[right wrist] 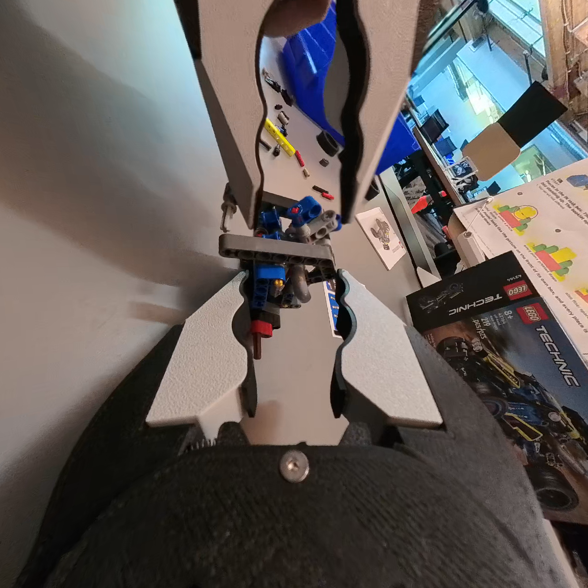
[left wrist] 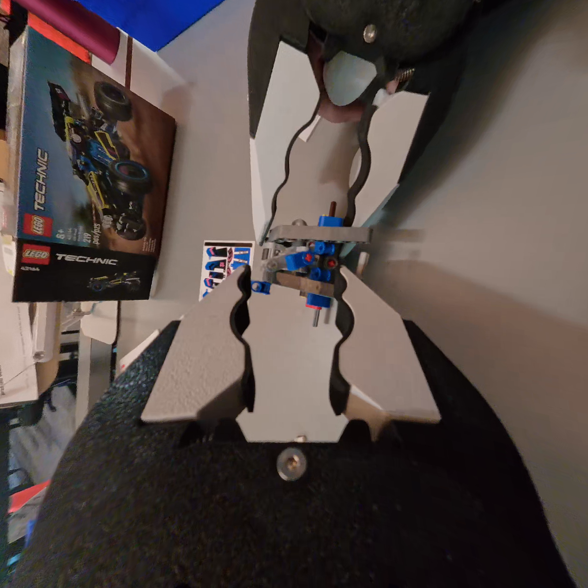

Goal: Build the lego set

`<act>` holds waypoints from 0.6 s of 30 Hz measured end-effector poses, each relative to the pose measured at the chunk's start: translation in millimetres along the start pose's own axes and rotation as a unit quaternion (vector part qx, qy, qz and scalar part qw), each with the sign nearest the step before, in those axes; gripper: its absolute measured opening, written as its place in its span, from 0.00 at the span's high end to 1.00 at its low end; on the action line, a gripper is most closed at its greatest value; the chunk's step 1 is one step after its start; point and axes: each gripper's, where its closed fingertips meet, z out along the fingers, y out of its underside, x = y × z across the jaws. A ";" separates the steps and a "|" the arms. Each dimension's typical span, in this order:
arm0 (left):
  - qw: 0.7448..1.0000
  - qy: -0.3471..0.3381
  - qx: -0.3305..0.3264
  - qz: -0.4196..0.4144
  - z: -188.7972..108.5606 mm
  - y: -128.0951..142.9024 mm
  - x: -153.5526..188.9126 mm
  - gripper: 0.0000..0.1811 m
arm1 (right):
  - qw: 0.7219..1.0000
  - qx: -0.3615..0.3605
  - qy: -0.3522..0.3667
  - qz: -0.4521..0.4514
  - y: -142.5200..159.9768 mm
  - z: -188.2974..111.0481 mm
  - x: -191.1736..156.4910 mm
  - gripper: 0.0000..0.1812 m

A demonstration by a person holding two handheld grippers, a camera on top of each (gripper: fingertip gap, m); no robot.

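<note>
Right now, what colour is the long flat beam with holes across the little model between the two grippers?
Grey. The long holed beam shows best in the right wrist view.

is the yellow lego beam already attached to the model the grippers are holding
No. The yellow beam lies loose on the table among other small parts, apart from the model.

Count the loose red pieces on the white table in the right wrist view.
2. One small red plastic pin lies beside the long yellow holed beam; the other lies nearer, next to a black pin. The left gripper may hide more.
</note>
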 end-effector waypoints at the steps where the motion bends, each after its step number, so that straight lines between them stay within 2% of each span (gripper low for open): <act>1: 1.000 -0.001 -0.006 0.010 -0.3 -0.3 -1.1 0.72 | 1.000 0.000 0.001 -0.004 0.2 -0.1 -0.1 0.72; 4: 0.999 0.002 -0.014 0.038 -0.4 -1.6 -2.9 0.70 | 1.000 0.003 -0.001 -0.001 -0.3 -0.2 -0.4 0.72; 7: 0.997 0.030 -0.016 0.069 1.5 -3.3 1.5 0.73 | 1.000 0.004 0.000 -0.007 -0.5 -0.5 -1.0 0.72; 11: 0.994 0.087 -0.022 0.063 4.1 -2.5 7.2 0.77 | 1.000 0.005 -0.001 -0.015 -0.2 -0.6 -1.8 0.72; 14: 0.991 0.110 -0.029 0.071 4.3 -2.9 6.6 0.78 | 1.000 0.006 0.000 -0.011 -0.2 -0.4 -1.2 0.72; 16: 0.989 0.121 -0.032 0.074 3.6 -5.1 5.4 0.83 | 1.000 0.003 0.001 -0.016 0.9 -0.7 -1.1 0.72; 18: 0.987 0.132 -0.036 0.086 3.7 -5.0 4.5 0.85 | 1.000 0.004 0.003 -0.027 0.8 -0.7 -1.7 0.72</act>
